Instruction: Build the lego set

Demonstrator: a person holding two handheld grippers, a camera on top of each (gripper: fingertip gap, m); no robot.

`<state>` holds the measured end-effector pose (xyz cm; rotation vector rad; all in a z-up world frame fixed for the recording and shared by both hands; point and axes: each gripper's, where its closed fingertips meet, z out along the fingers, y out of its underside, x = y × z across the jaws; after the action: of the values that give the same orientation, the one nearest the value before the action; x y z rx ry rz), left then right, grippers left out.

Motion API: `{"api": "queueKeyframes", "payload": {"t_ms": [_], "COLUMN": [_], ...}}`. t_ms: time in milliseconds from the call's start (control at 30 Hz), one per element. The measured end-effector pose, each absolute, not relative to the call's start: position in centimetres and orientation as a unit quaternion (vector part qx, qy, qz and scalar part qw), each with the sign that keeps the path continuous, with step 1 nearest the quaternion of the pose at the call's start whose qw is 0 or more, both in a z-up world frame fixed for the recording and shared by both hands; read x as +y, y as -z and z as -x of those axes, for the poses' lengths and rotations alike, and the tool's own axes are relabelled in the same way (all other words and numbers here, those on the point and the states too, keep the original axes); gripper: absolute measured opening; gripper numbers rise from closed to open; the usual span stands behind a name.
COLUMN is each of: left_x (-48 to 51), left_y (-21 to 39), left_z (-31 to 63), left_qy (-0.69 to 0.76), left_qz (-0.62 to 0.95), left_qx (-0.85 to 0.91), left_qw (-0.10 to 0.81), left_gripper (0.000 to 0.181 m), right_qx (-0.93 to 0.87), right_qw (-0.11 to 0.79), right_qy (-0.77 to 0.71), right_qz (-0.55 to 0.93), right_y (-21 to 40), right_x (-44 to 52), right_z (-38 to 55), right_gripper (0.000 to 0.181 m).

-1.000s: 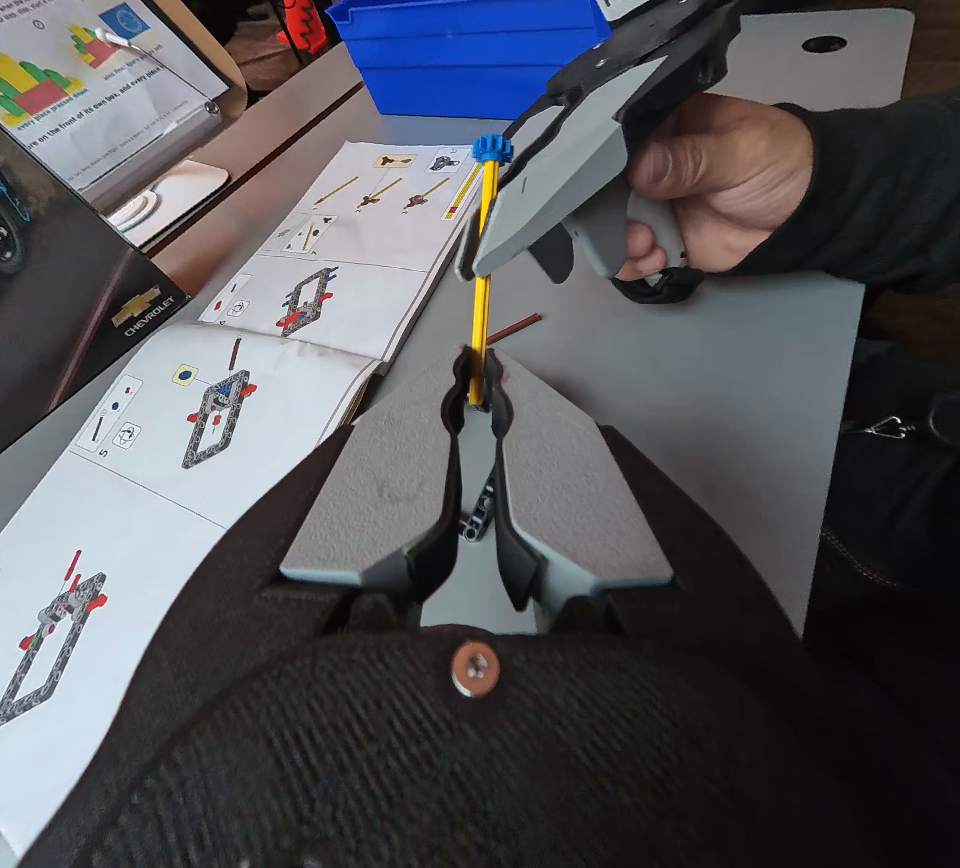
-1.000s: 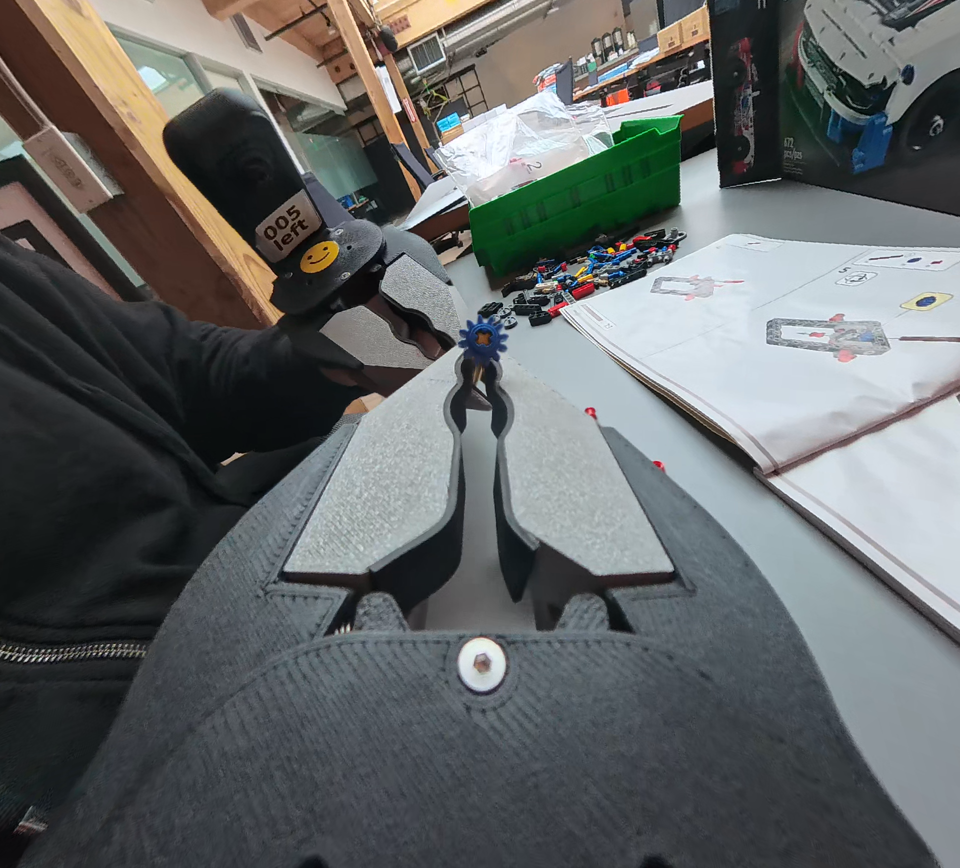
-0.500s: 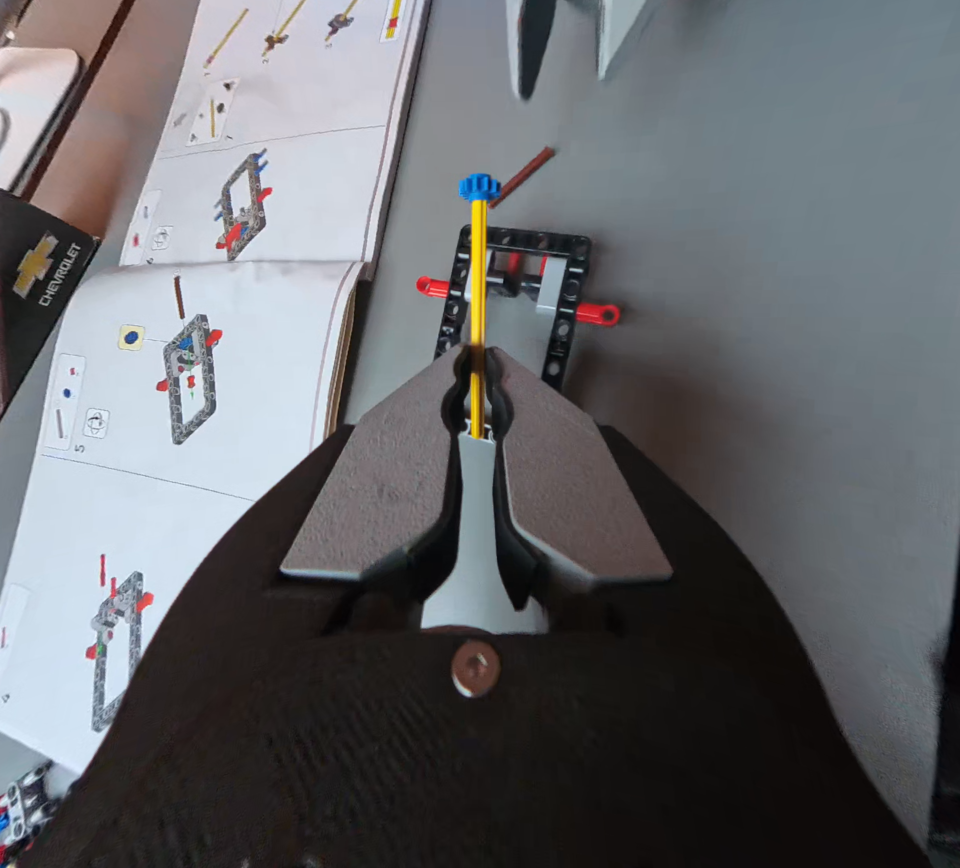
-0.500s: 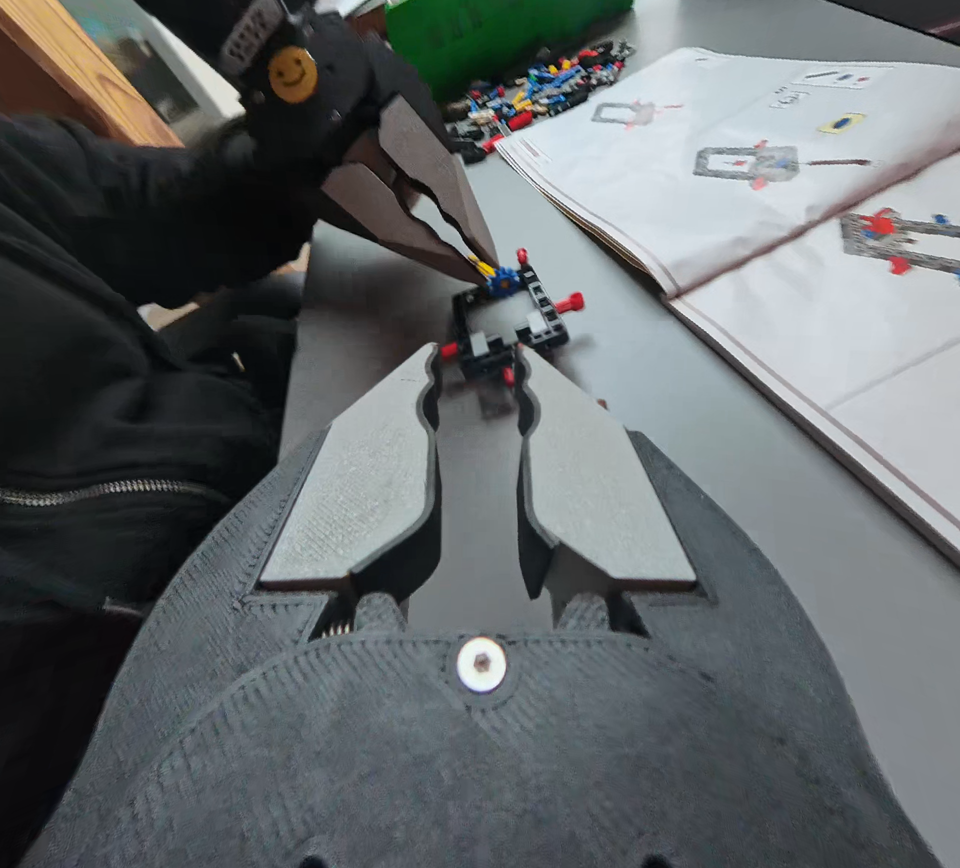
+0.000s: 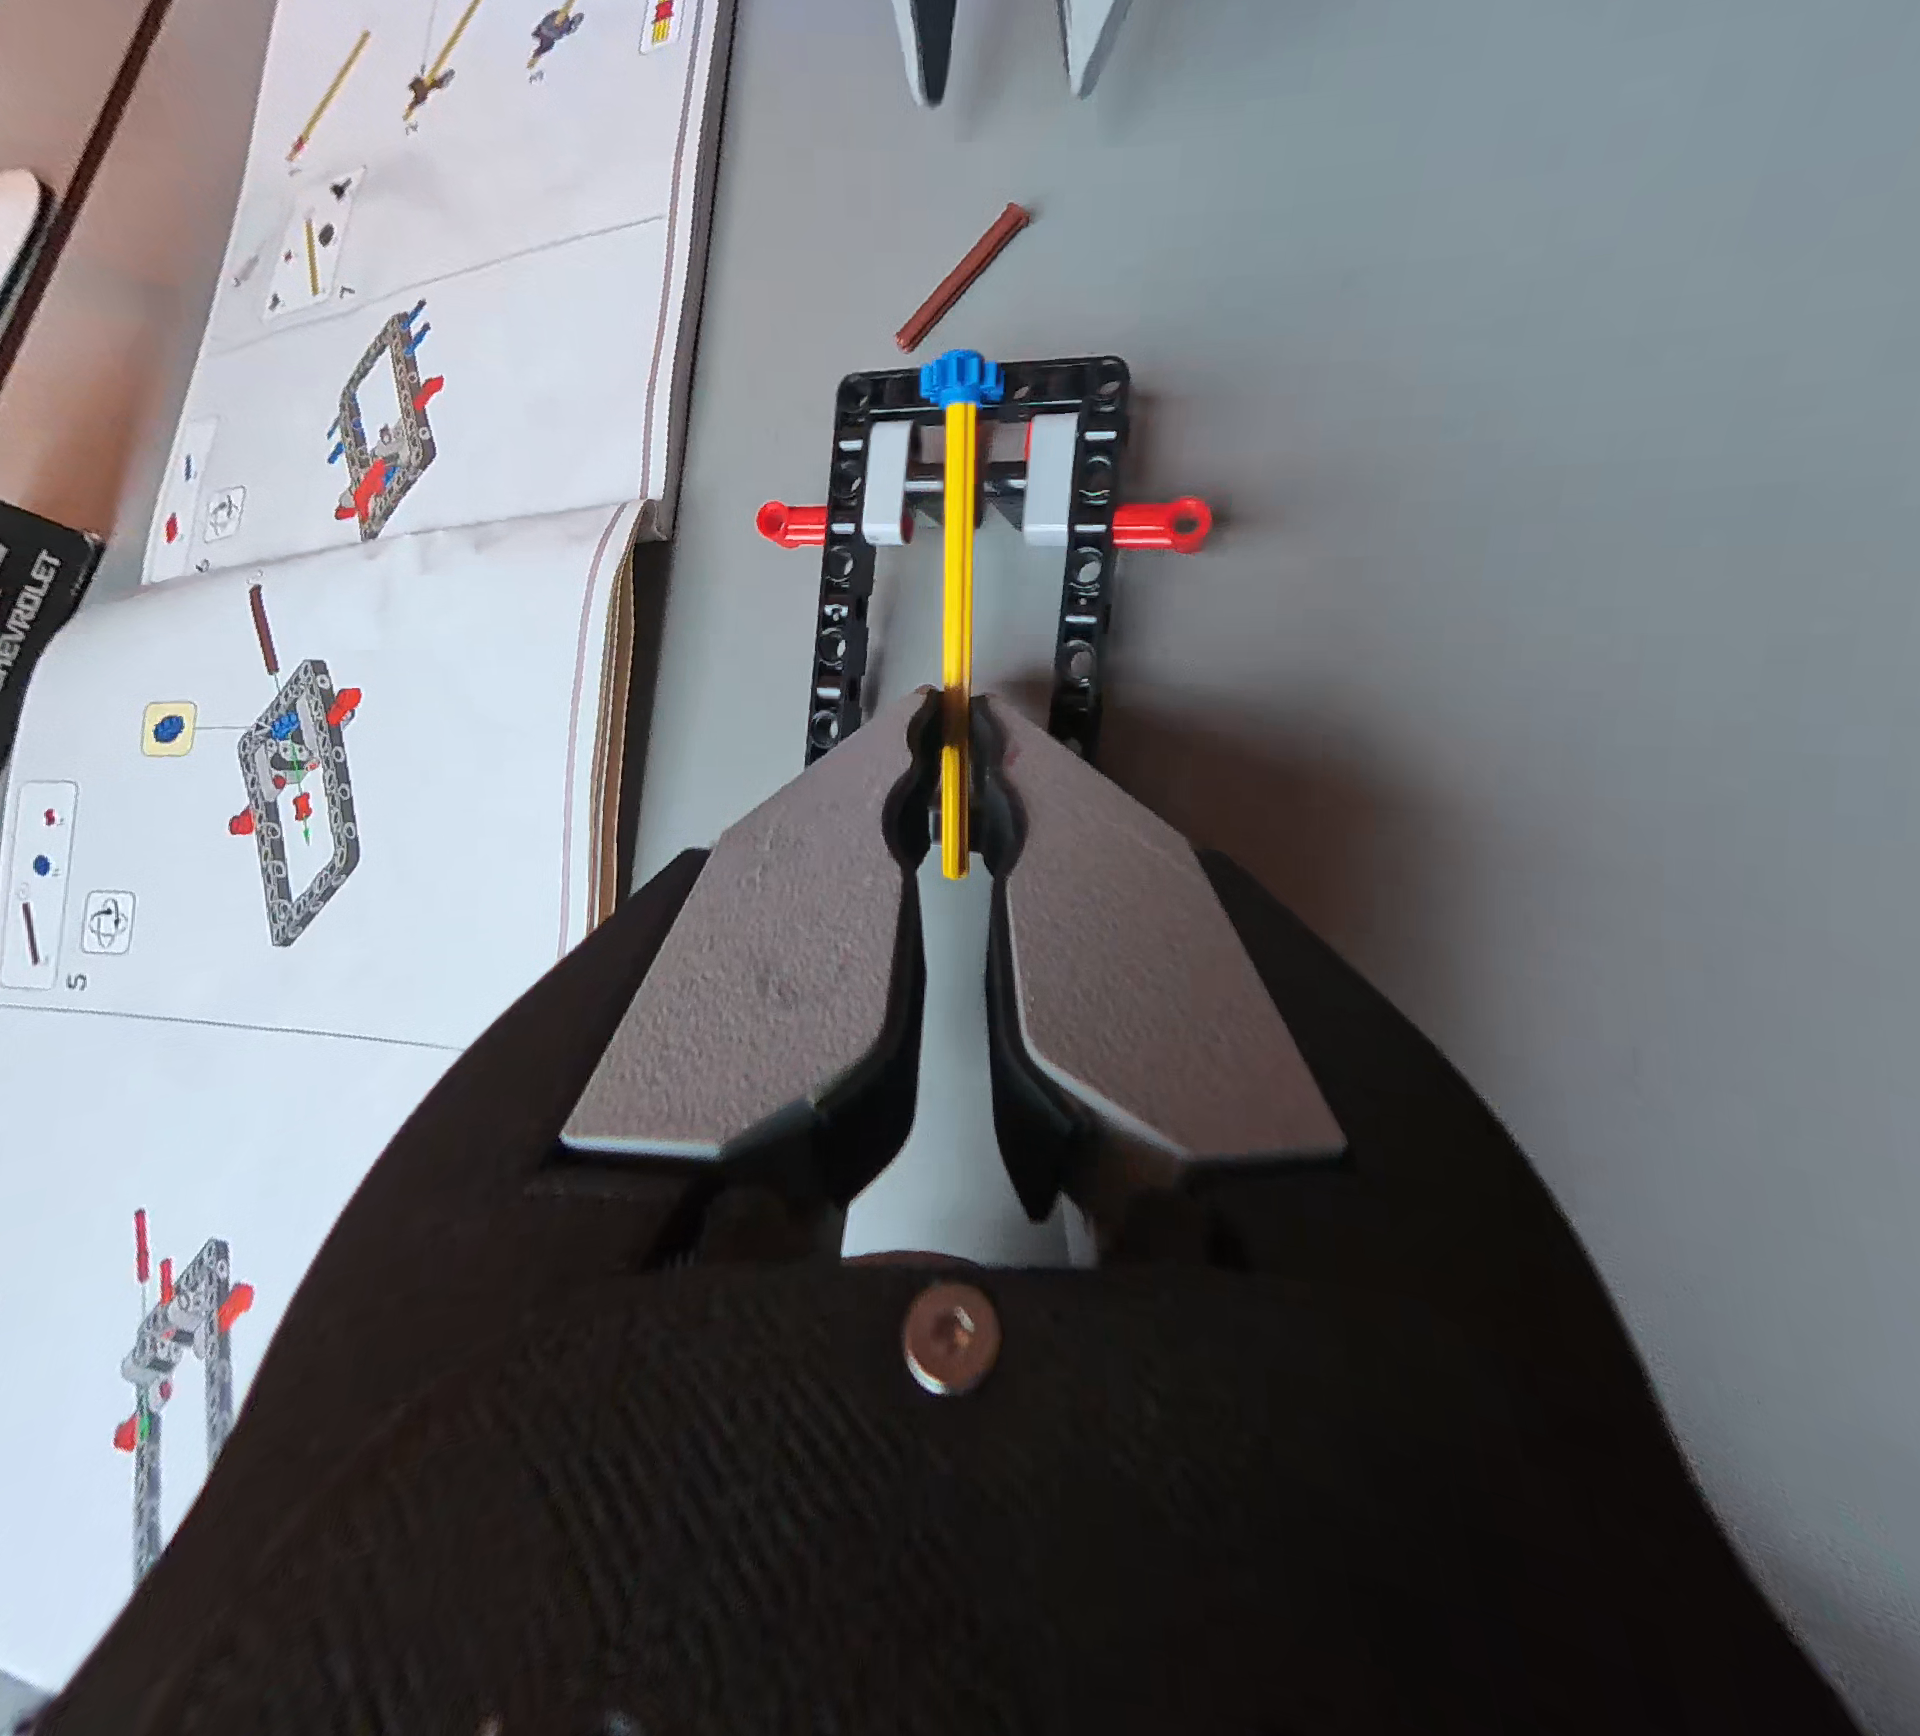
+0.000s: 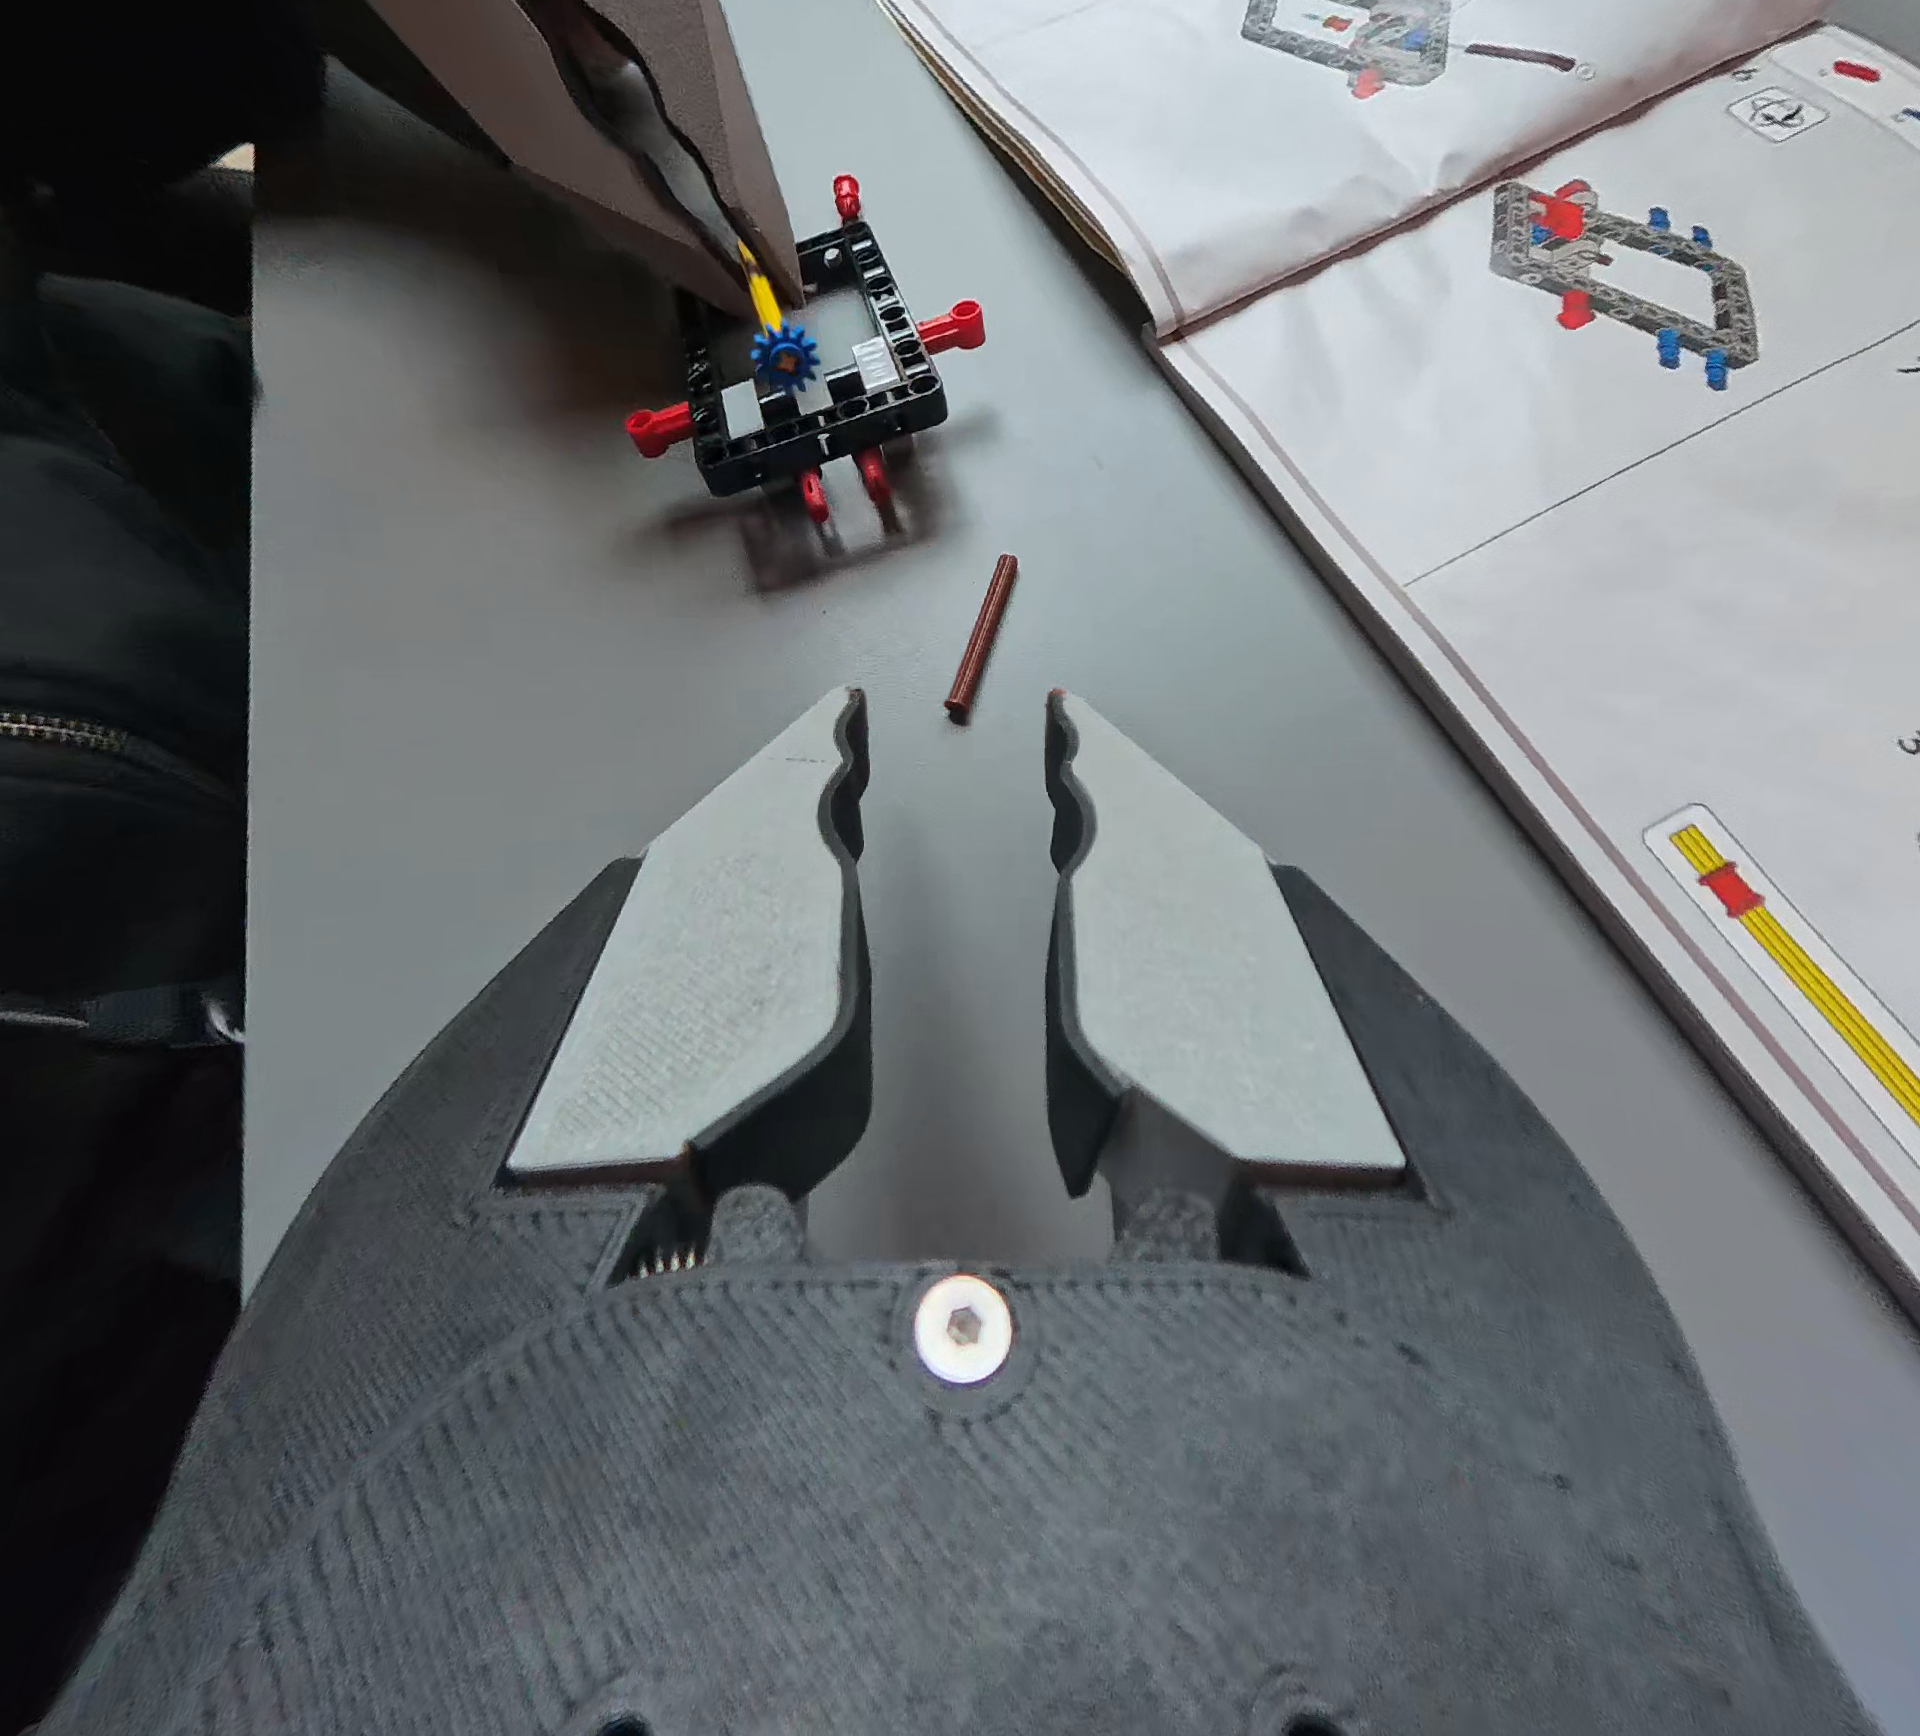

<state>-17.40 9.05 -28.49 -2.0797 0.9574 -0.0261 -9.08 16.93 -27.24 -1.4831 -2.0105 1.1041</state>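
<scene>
Left tongs [image 5: 956, 730] clamped on a thin yellow axle [image 5: 957, 543], gripping its rear third; the axle's tail end pokes back between the pads. Blue gear [image 5: 958, 377] sits on the axle's far tip, small w/ short teeth, orange-ish centre visible from the right wrist cam.

Axle + gear held low over the black frame [image 5: 1086, 564], gear lined up w/ the frame's far short beam. Can't tell if gear touches the frame or just hangs above it.

Frame: rectangular, open middle, black beams w/ rows of pin holes, lying flat on the grey counter [image 5: 1507, 751]. Two light-grey connector blocks inside near the far end, dark cross-piece between them. Red pins stick out both long sides; right wrist cam shows two more red pins out of the short end facing the right tongs, plus one on the far side.

Right tongs [image 6: 954, 699] wide open, holding nothing, tips just above the counter. Loose brown axle [image 6: 982, 637] lies on the counter just ahead of the tips, angled, between tongs and frame, apart from both.

Open instruction booklet [image 5: 468, 336] lies beside the frame. Few loose parts at the far edge of right wrist view, too small to ID.
</scene>
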Motion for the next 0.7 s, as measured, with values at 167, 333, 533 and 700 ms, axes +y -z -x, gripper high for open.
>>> {"api": "queueKeyframes", "payload": {"t_ms": [167, 333, 533, 700], "left_x": [9.1, 9.2, 9.2, 9.2], "left_y": [28.7, 28.8, 28.8, 28.7], "left_z": [17.5, 17.6, 17.6, 17.6], "left_qy": [0.016, 0.009, 0.004, 0.005], "left_qz": [0.829, 0.832, 0.827, 0.825], "left_qx": [0.375, 0.374, 0.382, 0.381], "left_qw": [0.415, 0.41, 0.412, 0.418], "left_gripper": [0.002, 0.002, 0.002, 0.002], "right_qx": [-0.736, -0.745, -0.756, -0.766], "right_qw": [0.189, 0.178, 0.181, 0.186], "right_qy": [-0.368, -0.359, -0.349, -0.363], "right_qz": [0.535, 0.533, 0.523, 0.497], "right_y": [28.7, 29.1, 29.3, 28.8], "right_x": [16.6, 16.2, 16.3, 15.8], "right_z": [9.7, 10.3, 10.3, 10.0], "right_gripper": [0.031, 0.024, 0.001, 0.0]}}
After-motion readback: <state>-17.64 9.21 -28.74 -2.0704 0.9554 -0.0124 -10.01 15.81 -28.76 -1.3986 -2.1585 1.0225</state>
